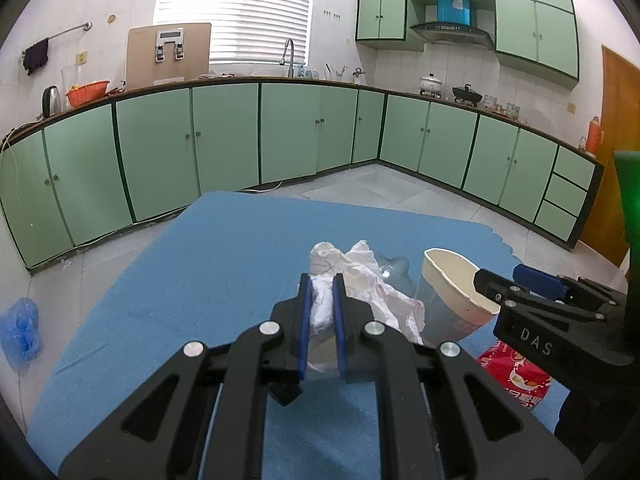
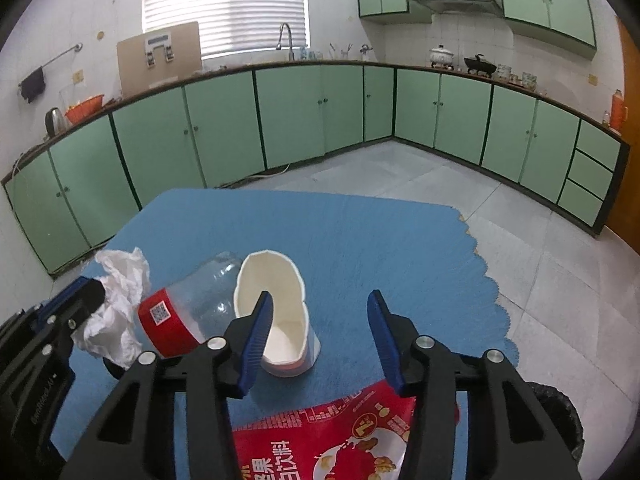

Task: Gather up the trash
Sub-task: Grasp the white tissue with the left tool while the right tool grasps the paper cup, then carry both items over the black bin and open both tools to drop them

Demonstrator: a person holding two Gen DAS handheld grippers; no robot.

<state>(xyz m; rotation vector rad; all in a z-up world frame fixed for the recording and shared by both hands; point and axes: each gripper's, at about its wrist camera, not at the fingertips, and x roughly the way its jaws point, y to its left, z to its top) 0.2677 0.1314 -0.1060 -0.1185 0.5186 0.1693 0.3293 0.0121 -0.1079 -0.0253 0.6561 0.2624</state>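
Note:
My left gripper (image 1: pixel 322 300) is shut on a crumpled white tissue (image 1: pixel 360 280) above the blue tablecloth (image 1: pixel 200 260); it also shows at the left of the right wrist view (image 2: pixel 86 292), holding the tissue (image 2: pixel 120 304). Beside the tissue lies a clear plastic bottle (image 2: pixel 188 308) with a red label. A squashed white paper cup (image 2: pixel 276 320) stands to its right. My right gripper (image 2: pixel 320 296) is open, its left finger in front of the cup's mouth and its right finger well clear of the cup. A red snack packet (image 2: pixel 332 440) lies under the right gripper.
The cloth's scalloped right edge (image 2: pixel 492 280) marks the table's end, with grey tiled floor beyond. A dark round object (image 2: pixel 560 412) sits low at the right. A blue plastic bag (image 1: pixel 20 332) lies on the floor at left. Green cabinets (image 1: pixel 224 136) line the far walls.

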